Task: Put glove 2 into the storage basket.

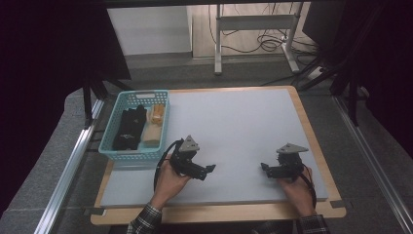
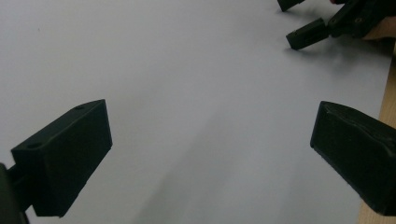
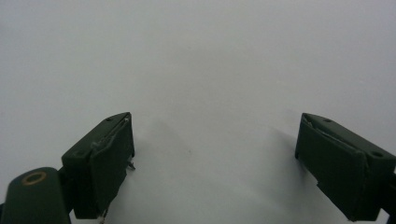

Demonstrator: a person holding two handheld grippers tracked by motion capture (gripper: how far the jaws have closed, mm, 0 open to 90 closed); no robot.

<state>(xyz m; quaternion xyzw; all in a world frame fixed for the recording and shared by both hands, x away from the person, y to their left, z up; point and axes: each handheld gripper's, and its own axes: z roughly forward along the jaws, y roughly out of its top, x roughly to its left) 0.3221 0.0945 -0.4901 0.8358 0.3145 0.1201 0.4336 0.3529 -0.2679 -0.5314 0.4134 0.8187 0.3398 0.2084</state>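
Both hand-held grippers, left [image 1: 210, 169] and right [image 1: 263, 167], wide open, empty.

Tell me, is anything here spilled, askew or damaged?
Nothing stands out. The basket sits at the mat's left edge with its items inside, nothing spilled. Left gripper and right gripper rest open on the mat, both holding nothing.

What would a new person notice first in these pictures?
The eye goes first to the two black grippers low on the pale grey table: the left gripper and the right gripper, each held in a hand, both with jaws wide open and nothing between them. Next comes the turquoise basket at the table's left edge, holding black items and tan blocks.
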